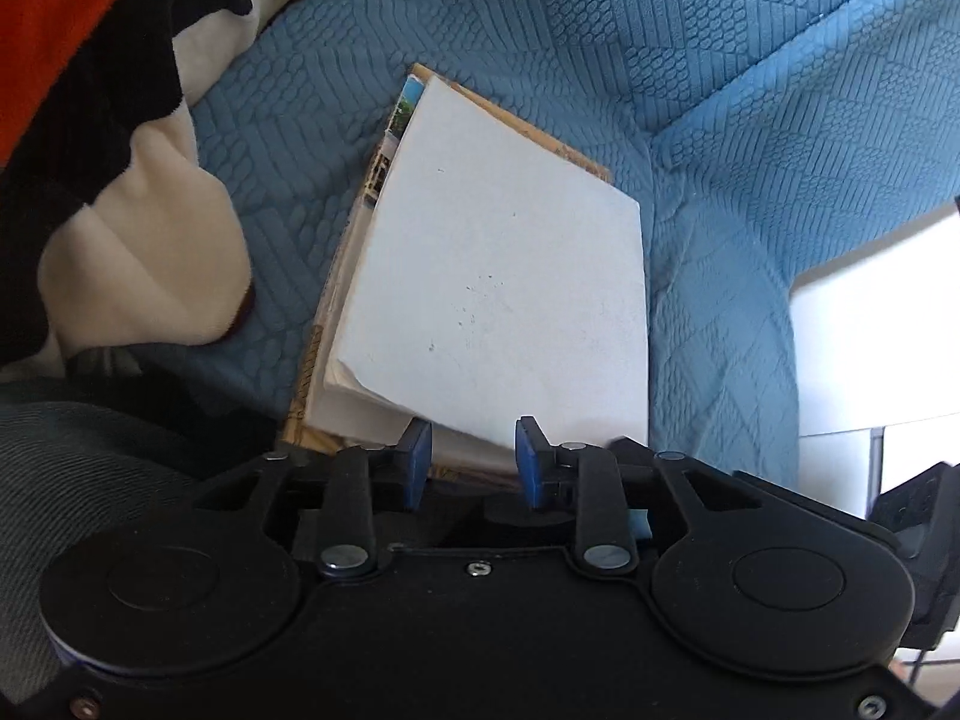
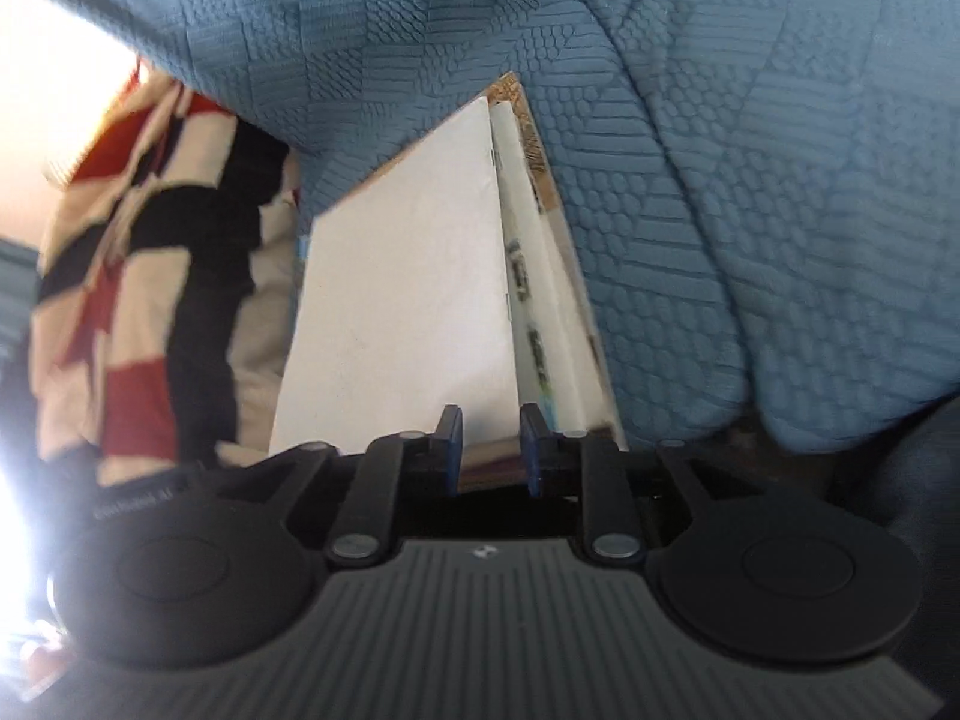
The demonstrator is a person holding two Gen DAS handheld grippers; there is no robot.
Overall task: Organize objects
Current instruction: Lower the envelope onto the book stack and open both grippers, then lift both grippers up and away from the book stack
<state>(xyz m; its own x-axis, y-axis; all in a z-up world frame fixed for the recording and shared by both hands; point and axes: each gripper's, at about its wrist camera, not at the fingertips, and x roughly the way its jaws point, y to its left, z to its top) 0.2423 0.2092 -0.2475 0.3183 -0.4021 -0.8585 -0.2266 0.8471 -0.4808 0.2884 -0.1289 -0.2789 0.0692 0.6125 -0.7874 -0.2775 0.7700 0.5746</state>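
Blue quilted fabric (image 1: 750, 138) fills your left wrist view, where your left gripper (image 1: 474, 459) stands a little spread, pads clear of the white booklet (image 1: 504, 276) lying just ahead on the stack, a striped blanket (image 1: 102, 96) off to its left. Your right wrist view shows your right gripper (image 2: 492, 447) likewise parted, gripping nothing, the booklet's near edge just ahead of its fingertips.

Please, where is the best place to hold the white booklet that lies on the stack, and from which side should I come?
Probably the near edge of the white booklet, coming low from the side of the left gripper. There its pages curl up off the stack of books underneath, so one of the jaws could slip below. Elsewhere it lies flat.
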